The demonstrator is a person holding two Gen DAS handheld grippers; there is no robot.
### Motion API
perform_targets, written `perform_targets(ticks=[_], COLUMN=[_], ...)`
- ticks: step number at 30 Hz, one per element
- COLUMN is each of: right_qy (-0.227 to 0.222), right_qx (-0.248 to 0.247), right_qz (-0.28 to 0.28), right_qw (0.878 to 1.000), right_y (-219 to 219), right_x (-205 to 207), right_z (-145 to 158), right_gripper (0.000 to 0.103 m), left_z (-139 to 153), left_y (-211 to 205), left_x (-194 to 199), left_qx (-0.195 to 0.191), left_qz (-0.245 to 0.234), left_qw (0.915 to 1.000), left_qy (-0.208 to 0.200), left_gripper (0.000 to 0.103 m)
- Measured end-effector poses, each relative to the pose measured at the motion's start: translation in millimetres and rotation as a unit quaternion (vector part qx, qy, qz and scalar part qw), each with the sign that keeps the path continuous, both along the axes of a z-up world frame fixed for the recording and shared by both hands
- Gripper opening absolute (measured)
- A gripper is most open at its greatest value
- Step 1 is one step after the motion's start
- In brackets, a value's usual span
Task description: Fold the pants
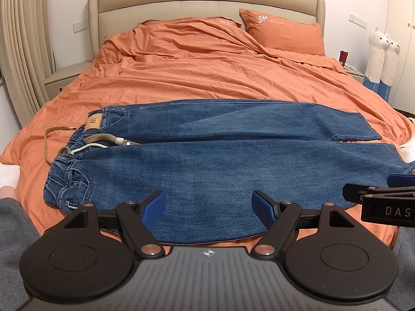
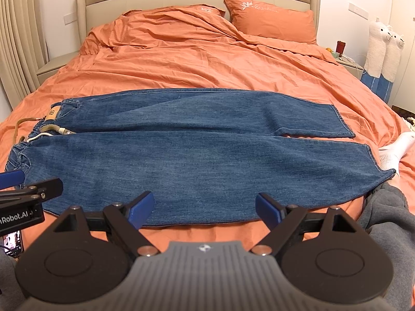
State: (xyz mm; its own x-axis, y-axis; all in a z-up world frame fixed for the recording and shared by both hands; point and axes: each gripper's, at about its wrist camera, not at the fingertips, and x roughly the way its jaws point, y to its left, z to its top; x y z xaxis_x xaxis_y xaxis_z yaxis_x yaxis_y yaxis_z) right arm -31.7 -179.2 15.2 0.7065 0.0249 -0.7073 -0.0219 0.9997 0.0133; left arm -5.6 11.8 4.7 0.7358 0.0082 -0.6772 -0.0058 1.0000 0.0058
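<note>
I see a wide bed (image 1: 181, 77) dressed in a rumpled orange duvet, with a padded beige headboard (image 1: 207, 0) against a white wall and two orange pillows (image 1: 282, 32) at the far end, the right one propped up and printed with a white flower mark. Pleated beige curtains (image 1: 18, 39) hang down the left edge of the room, a low beige nightstand (image 1: 67, 73) stands beside the bed on that side, and on the right a pair of white alpaca plush toys (image 1: 384, 57) stands near a second nightstand cluttered with small items I cannot make out. The jeans (image 2: 194, 155) lie flat across the near part of the duvet, waistband to the left with a tan drawstring (image 1: 57, 132) trailing onto the cover, both legs running right, side by side. My left gripper (image 1: 208, 207) hangs just over the near edge of the denim with its blue pads well apart and nothing between them; my right gripper (image 2: 205, 208) does the same further along, also spread wide and empty. A white sock (image 2: 394, 150) shows at the right by the hems, and grey sweatpants (image 2: 384, 212) fill the near right corner. A phone (image 2: 13, 242) lies on the duvet at the lower left.
</note>
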Motion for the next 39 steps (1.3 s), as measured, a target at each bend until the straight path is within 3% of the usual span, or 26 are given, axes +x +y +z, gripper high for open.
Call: perform_targets(ticks=[9, 14, 17, 19, 23, 26, 29, 31, 35, 37, 39], right_qy=[0.000, 0.007, -0.002, -0.015, -0.059, -0.088, -0.043, -0.027, -0.014, -0.004, 0.007], right_qx=[0.000, 0.005, 0.011, 0.008, 0.028, 0.079, 0.073, 0.039, 0.001, -0.005, -0.013], right_qz=[-0.001, 0.000, 0.013, 0.020, 0.052, 0.089, 0.101, 0.108, 0.128, 0.139, 0.141], right_qw=[1.000, 1.000, 1.000, 1.000, 0.997, 0.989, 0.991, 0.993, 0.992, 0.990, 0.990], right_y=[0.6, -3.9, -10.7, -18.4, -46.8, -76.0, -99.8, -111.3, -135.5, -148.7, -158.1], right_x=[-0.1, 3.2, 5.1, 7.4, 14.6, 21.1, 45.5, 57.5, 73.4, 79.6, 84.5], right_z=[-0.6, -3.2, -1.3, 0.7, 6.7, 9.3, 10.3, 9.2, 5.8, 1.5, -3.5], right_gripper=[0.082, 0.082, 0.082, 0.082, 0.082, 0.082, 0.082, 0.082, 0.081, 0.073, 0.056], left_z=[-1.2, -1.8, 3.4, 10.2, 24.4, 27.0, 21.5, 10.6, -34.1, -57.4, -80.2], left_y=[0.8, 9.2, 17.9, 25.2, 44.5, 54.6, 64.2, 67.1, 73.7, 77.0, 79.5], left_x=[-0.6, 3.4, 7.7, 12.2, 25.1, 37.2, 44.2, 50.6, 57.8, 59.3, 59.1], left_qx=[-0.007, -0.017, -0.009, 0.001, 0.012, 0.039, 0.078, 0.125, 0.223, 0.254, 0.281], left_qz=[-0.004, -0.018, -0.046, -0.070, -0.139, -0.203, -0.261, -0.293, -0.328, -0.337, -0.351], left_qw=[1.0000, 0.9995, 0.9988, 0.9975, 0.9901, 0.9778, 0.9605, 0.9435, 0.9014, 0.8842, 0.8658], left_qy=[0.003, 0.017, 0.014, 0.012, 0.016, 0.035, 0.059, 0.092, 0.175, 0.201, 0.220], left_gripper=[0.088, 0.079, 0.077, 0.070, 0.063, 0.059, 0.059, 0.061, 0.061, 0.061, 0.061])
